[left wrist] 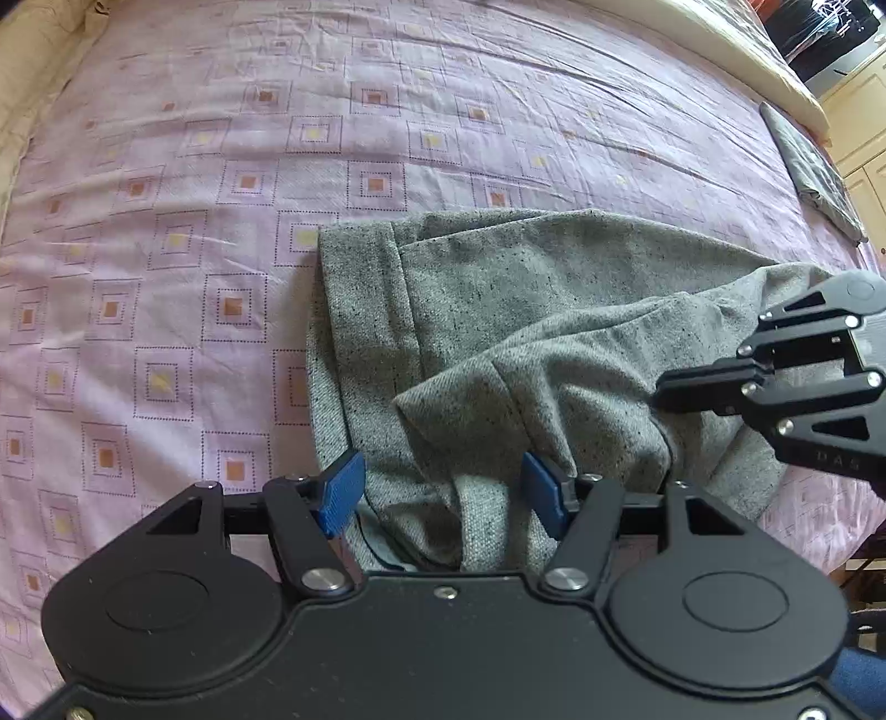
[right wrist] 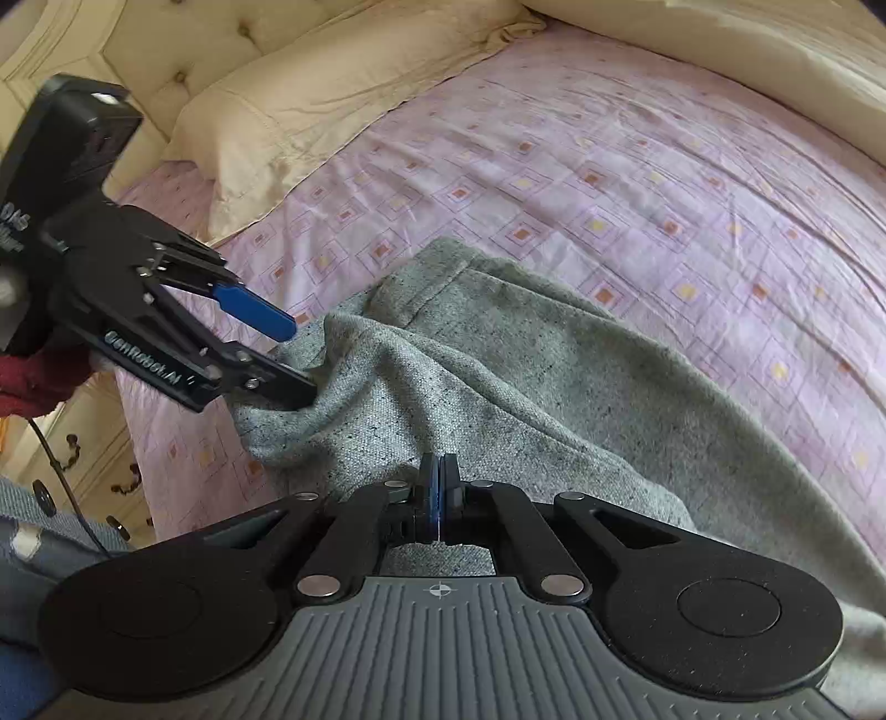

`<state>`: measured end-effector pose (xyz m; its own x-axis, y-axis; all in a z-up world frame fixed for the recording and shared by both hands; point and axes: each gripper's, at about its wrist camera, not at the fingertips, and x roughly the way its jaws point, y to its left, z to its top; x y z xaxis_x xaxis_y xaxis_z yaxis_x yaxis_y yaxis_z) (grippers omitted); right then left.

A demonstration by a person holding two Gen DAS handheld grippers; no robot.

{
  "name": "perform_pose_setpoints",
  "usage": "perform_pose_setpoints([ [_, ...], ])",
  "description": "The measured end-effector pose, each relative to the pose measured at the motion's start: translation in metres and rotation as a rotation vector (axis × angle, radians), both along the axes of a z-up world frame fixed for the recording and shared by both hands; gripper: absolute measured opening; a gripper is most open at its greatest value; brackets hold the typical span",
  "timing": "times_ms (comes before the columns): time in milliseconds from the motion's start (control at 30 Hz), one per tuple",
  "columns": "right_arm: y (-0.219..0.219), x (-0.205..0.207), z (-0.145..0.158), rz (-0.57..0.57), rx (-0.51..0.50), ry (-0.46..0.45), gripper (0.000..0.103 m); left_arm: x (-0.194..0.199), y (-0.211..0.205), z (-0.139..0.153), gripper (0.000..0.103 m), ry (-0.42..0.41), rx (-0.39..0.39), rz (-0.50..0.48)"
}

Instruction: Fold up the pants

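pants (right wrist: pixel 554 387) cut off lower right

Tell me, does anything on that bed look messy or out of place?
Only the grey pants: they lie bunched and creased on the pink sheet, edges uneven. The left tongs are open around a fold; the right tongs pinch the cloth. Nothing looks damaged.

A home bedroom: a bed (right wrist: pixel 637 183) spread with a pink sheet printed in squares, a cream pillow (right wrist: pixel 310 105) against a tufted cream headboard (right wrist: pixel 166 44), and cream cupboard doors (left wrist: pixel 864 138) beside the bed.
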<state>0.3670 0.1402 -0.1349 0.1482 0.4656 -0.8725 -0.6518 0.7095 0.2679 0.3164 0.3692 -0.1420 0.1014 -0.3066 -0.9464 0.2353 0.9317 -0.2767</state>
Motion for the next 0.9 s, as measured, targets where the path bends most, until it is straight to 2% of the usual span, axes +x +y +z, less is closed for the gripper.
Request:
perform_pose_setpoints([
  [67,-0.001,0.0,-0.002,-0.013,-0.002,0.0,0.0,0.009,0.0,-0.005,0.065,0.011,-0.021,-0.004],
  [167,-0.003,-0.006,-0.005,-0.021,0.001,0.003,0.0,0.018,0.001,-0.01,0.065,0.051,-0.098,-0.003],
  [233,-0.004,-0.012,-0.007,-0.019,-0.001,0.014,0.0,0.023,0.001,-0.014,0.071,0.078,-0.138,-0.005],
  [300,-0.004,-0.019,-0.009,-0.017,-0.006,0.023,0.0,0.024,-0.002,-0.019,0.069,0.087,-0.138,-0.004],
  [400,-0.005,-0.027,-0.009,-0.037,-0.003,0.024,0.0,0.023,-0.006,-0.013,0.06,0.051,-0.135,0.001],
  [533,-0.008,-0.032,-0.005,-0.09,0.022,0.024,0.001,0.023,-0.007,-0.003,0.052,0.0,-0.143,0.021],
  [667,-0.012,-0.034,-0.003,-0.137,0.039,0.026,0.002,0.03,0.001,-0.007,0.055,0.012,-0.173,0.085],
  [800,-0.016,-0.034,-0.004,-0.166,0.047,0.034,0.003,0.041,0.01,-0.031,0.062,0.08,-0.163,0.182],
  [833,-0.017,-0.034,-0.004,-0.17,0.048,0.036,0.003,0.044,0.012,-0.036,0.059,0.098,-0.168,0.211],
  [900,-0.019,-0.035,-0.003,-0.181,0.046,0.033,0.003,0.046,0.013,-0.039,0.038,0.114,-0.16,0.264],
])
